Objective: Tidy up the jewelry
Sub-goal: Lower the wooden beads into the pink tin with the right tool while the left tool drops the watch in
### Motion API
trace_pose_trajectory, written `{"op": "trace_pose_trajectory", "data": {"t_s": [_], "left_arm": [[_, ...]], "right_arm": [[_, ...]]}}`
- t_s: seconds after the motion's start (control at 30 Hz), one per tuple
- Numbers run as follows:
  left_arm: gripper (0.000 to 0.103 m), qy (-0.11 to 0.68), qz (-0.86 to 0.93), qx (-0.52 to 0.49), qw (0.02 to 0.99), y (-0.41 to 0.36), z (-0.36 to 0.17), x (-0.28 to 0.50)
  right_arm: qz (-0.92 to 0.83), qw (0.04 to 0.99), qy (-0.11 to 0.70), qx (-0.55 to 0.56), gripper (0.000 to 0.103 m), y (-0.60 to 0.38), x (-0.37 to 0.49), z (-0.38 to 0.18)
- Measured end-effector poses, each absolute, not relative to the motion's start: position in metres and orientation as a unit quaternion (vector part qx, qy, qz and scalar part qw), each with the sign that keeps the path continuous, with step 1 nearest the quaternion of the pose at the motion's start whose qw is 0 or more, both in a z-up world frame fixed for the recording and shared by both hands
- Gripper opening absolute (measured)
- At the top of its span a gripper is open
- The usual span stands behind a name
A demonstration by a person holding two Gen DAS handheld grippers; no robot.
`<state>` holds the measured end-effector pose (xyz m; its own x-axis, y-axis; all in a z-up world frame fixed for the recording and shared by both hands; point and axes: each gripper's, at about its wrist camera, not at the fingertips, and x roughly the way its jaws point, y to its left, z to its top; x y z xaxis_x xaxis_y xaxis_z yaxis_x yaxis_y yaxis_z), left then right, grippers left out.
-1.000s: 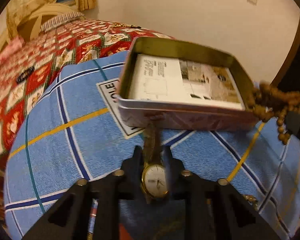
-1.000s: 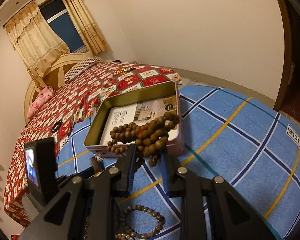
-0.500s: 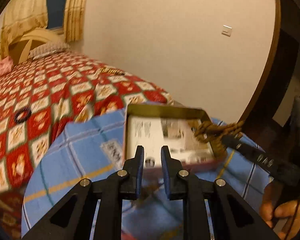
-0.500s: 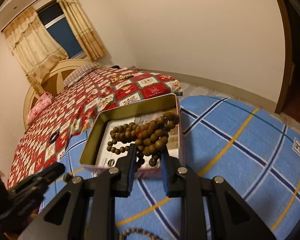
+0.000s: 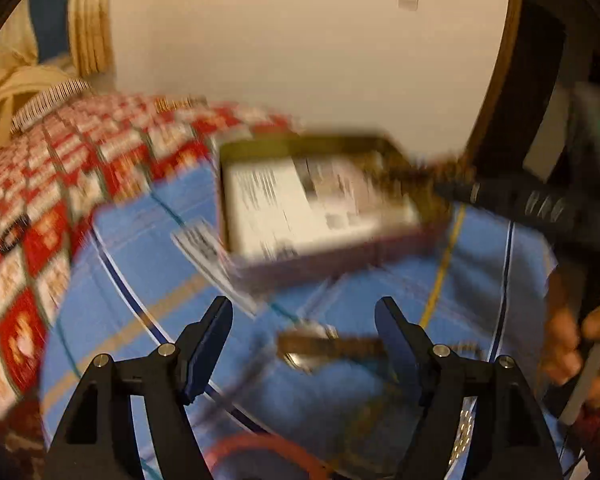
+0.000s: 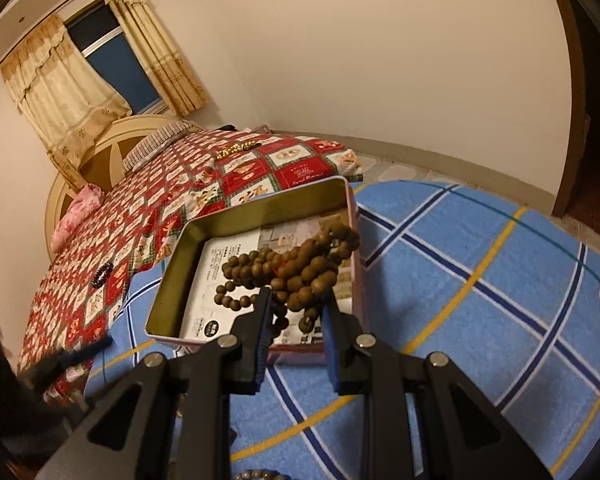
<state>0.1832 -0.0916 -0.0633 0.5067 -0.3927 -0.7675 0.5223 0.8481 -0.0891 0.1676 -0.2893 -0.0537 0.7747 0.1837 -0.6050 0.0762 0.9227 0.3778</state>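
An open metal tin point(image 6: 260, 220) lined with printed paper stands on a blue checked cloth point(image 6: 480, 280); it is blurred in the left wrist view point(image 5: 316, 208). My right gripper point(image 6: 294, 304) is shut on a bundle of brown wooden beads point(image 6: 296, 264) and holds it over the tin's near right part. My left gripper point(image 5: 304, 320) is open and empty, above the cloth in front of the tin. A gold wristwatch point(image 5: 324, 346) lies on the cloth between its fingers, blurred.
A bed with a red patterned quilt point(image 6: 160, 208) lies behind the cloth, with a dark bracelet point(image 6: 102, 274) and a gold chain point(image 6: 236, 149) on it. Another bead bracelet point(image 6: 260, 474) lies on the cloth under my right gripper. A wall and curtains stand behind.
My left gripper has opened wide and the watch it held now lies on the cloth. My right gripper has carried the beads further over the tin.
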Motion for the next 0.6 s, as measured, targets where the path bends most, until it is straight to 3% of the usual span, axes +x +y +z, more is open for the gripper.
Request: {"op": "trace_pose_trajectory", "data": {"t_s": [0.2,0.23,0.27,0.6], "left_arm": [[0.075,0.485,-0.214,0.021,0.847,-0.109,-0.089,0.196],[0.073,0.482,-0.210,0.035,0.850,-0.114,-0.090,0.194],[0.063,0.475,-0.207,0.053,0.854,-0.120,-0.091,0.189],[0.061,0.434,-0.273,0.050,0.857,-0.111,-0.075,0.163]], "right_arm": [[0.025,0.919,0.340,0.197,0.026,-0.291,0.161,-0.054],[0.024,0.919,0.340,0.198,0.026,-0.292,0.160,-0.054],[0.023,0.919,0.340,0.198,0.026,-0.292,0.159,-0.053],[0.025,0.919,0.337,0.201,0.026,-0.293,0.153,-0.049]]}}
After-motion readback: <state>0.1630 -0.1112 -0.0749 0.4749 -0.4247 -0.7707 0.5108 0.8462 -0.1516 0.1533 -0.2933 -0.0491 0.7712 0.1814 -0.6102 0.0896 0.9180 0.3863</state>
